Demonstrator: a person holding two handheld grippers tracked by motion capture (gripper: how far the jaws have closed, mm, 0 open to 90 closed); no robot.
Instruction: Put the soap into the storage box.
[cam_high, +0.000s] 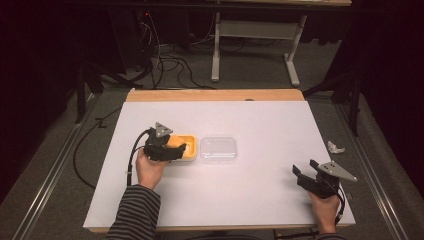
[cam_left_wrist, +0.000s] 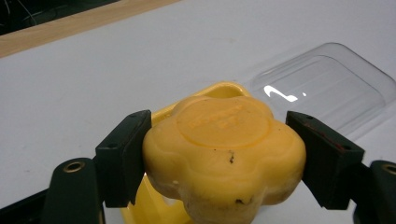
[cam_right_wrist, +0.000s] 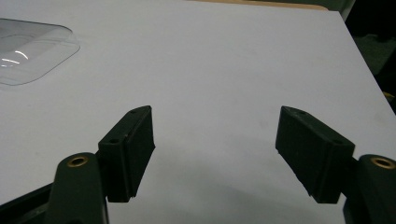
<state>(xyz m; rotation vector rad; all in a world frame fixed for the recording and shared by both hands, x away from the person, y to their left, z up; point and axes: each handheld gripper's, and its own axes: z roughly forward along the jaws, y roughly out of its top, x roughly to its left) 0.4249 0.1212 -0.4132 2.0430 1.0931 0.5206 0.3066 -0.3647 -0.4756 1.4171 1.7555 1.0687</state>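
A yellow flower-shaped soap bar (cam_left_wrist: 224, 149) sits between the two black jaws of my left gripper (cam_left_wrist: 219, 154), which press on its sides just above a yellow soap dish (cam_left_wrist: 219, 89). In the high view the left gripper (cam_high: 167, 150) hovers over the dish (cam_high: 187, 150) at the table's middle left. A clear plastic lid (cam_high: 218, 149) lies flat right of the dish, also seen as the lid (cam_left_wrist: 327, 84) and the lid (cam_right_wrist: 28, 51). My right gripper (cam_high: 306, 172) rests near the front right corner, open, with bare table between its jaws (cam_right_wrist: 215, 154).
The white table top (cam_high: 225, 195) has a wooden strip along its far edge (cam_high: 215, 95). A crumpled white scrap (cam_high: 335, 147) lies on the floor off the right edge. Cables and a table frame stand beyond the far edge.
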